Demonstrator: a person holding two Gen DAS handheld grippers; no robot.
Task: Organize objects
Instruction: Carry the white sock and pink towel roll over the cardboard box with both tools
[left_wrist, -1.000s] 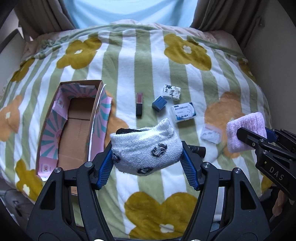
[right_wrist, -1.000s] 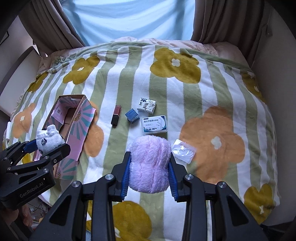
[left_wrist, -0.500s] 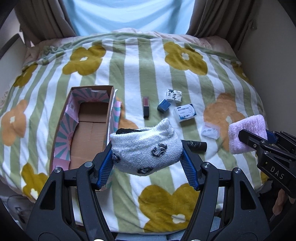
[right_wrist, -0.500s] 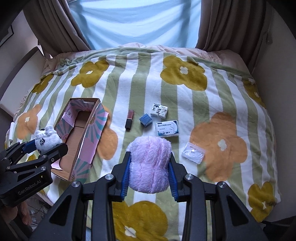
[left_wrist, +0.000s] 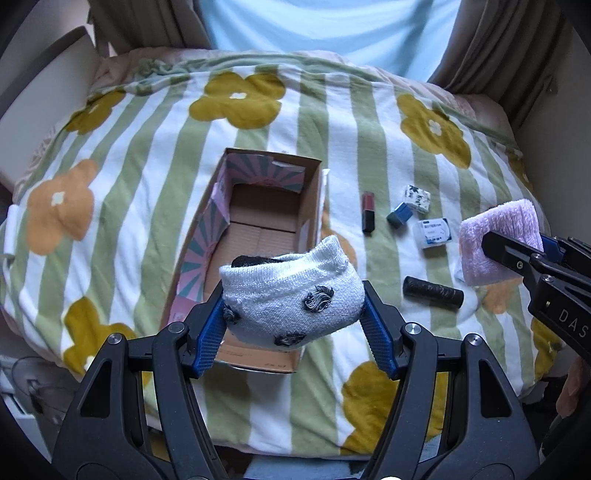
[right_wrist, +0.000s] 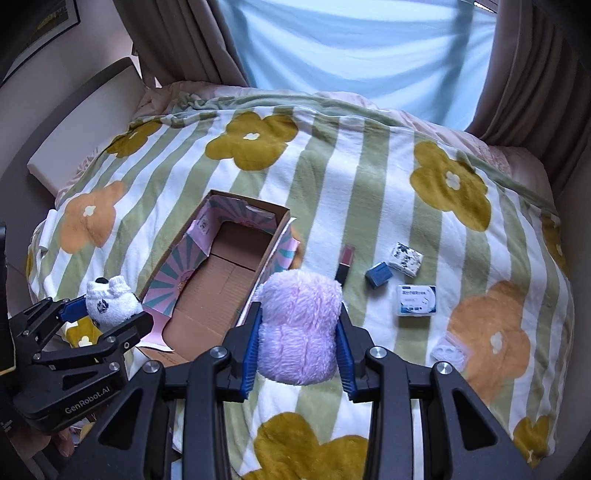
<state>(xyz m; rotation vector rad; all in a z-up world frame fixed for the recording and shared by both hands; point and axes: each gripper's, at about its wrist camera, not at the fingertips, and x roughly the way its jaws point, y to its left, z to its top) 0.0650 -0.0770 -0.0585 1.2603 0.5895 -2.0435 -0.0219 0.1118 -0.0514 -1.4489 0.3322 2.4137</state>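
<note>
Both our grippers carry rolled socks above the bed.

Our left gripper (left_wrist: 293, 314) pinches a white patterned sock (left_wrist: 291, 295) over the open cardboard box (left_wrist: 312, 192); our right gripper (right_wrist: 298, 347) clamps a fluffy pink sock (right_wrist: 299, 325) beside it.

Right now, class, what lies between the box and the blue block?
The lipstick lies on the blanket between the box and blue block, shown in both views.

Bed covered by a striped floral blanket (left_wrist: 155, 177). Resting directly on it: an open cardboard box (left_wrist: 312, 206) (interior bare cardboard), a lipstick (left_wrist: 368, 217), a blue cube (left_wrist: 399, 217), a patterned packet (left_wrist: 417, 198), a white labelled case (left_wrist: 434, 232), a black cylinder (left_wrist: 433, 294), and a clear packet (right_wrist: 452, 350).
</note>
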